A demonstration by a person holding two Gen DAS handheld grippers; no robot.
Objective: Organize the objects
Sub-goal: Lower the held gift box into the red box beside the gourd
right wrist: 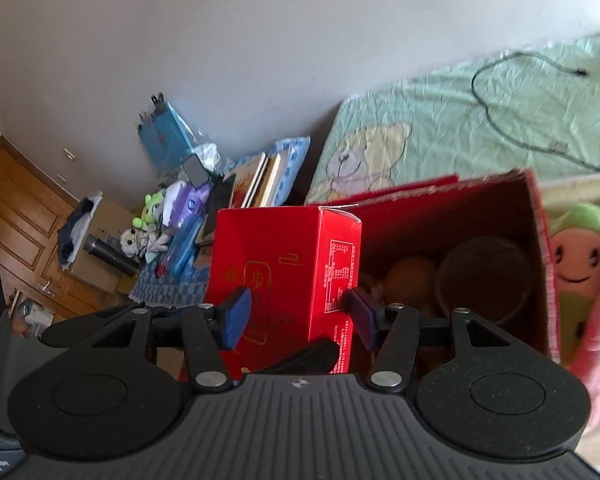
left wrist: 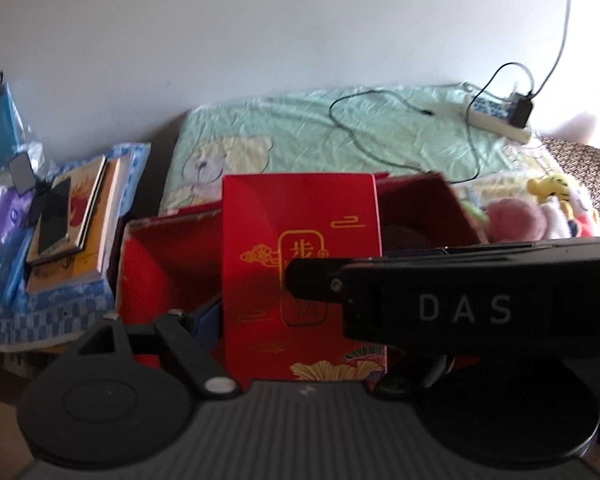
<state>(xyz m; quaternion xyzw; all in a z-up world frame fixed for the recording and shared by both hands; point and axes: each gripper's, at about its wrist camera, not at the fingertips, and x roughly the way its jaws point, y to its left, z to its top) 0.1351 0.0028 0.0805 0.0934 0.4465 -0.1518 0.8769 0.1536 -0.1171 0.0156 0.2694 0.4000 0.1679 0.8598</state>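
Lowering the carton squarely into the box is the step in hand, judged from the layout. Largest is the bed (left wrist: pixel 340 132), its green sheet carrying a black cable (left wrist: pixel 380 120). On its near edge sits the open red box (right wrist: pixel 536 240), with round dark items at the bottom. The upright red carton (right wrist: pixel 284 276) stands at the box's left side.

The right hand-held gripper (right wrist: pixel 300 314) brackets the carton, blue pads (right wrist: pixel 238 316) spread; the right pad looks in contact with the carton's side, the left pad seems just clear. For the left hand-held gripper (left wrist: pixel 292 320), one finger lies left of the carton; the other is hidden, so its state cannot be told.

Close both pads flat on opposite faces before lifting. Keep the carton vertical and clear of the box wall.
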